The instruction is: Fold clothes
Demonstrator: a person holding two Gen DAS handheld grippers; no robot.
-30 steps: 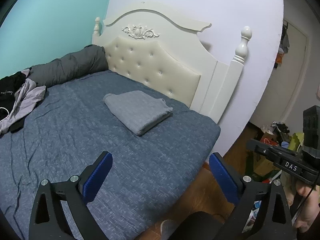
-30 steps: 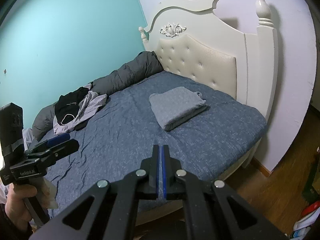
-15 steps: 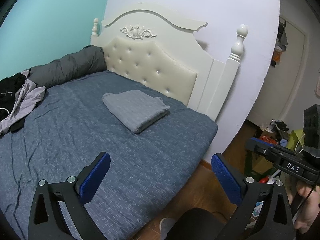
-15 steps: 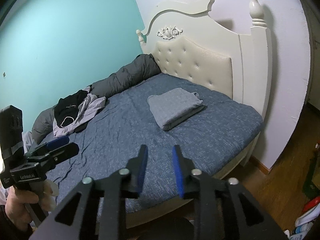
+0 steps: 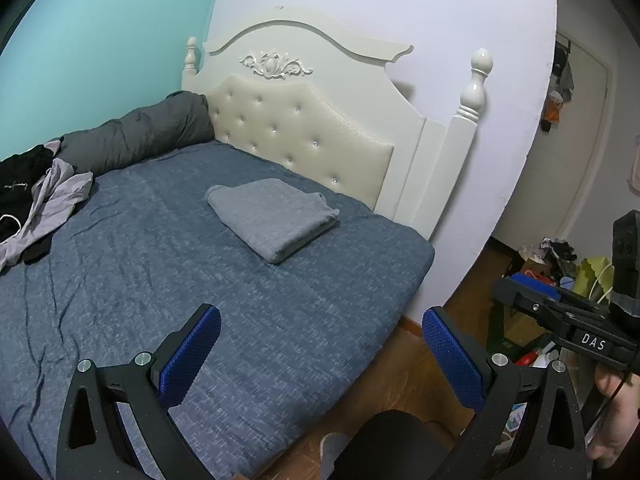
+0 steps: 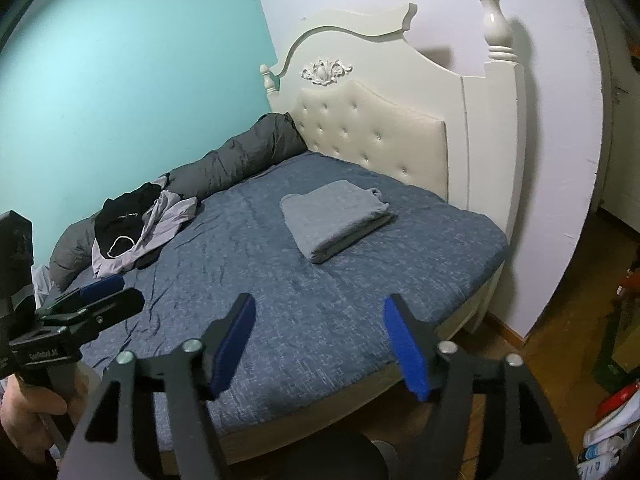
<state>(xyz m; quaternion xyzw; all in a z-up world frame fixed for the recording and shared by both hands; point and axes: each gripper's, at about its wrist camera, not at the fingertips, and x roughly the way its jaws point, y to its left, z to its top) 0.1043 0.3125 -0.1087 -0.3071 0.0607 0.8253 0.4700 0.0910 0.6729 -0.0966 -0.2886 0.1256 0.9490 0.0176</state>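
Note:
A folded grey garment [image 5: 272, 218] [image 6: 334, 220] lies on the blue bedsheet [image 5: 120, 280] [image 6: 280, 292] near the headboard. A loose heap of black and lilac clothes [image 5: 38, 196] [image 6: 138, 232] sits at the bed's far side. My left gripper [image 5: 320, 344] stands open over the bed's near edge, nothing between its blue pads. It also shows at the left of the right wrist view [image 6: 100, 298], held in a hand. My right gripper [image 6: 322, 340] hangs above the bed's near edge, jaws opening and empty; it shows side-on in the left wrist view [image 5: 532, 300].
A cream tufted headboard [image 5: 304, 128] [image 6: 384, 128] with tall posts backs the bed. A dark grey rolled duvet [image 5: 136, 136] [image 6: 240, 156] lies along the teal wall. Wooden floor [image 5: 400, 376] and clutter [image 5: 560, 264] lie to the right of the bed.
The right gripper's jaws went from shut to wide apart. Both views shifted only slightly; the left gripper stayed open.

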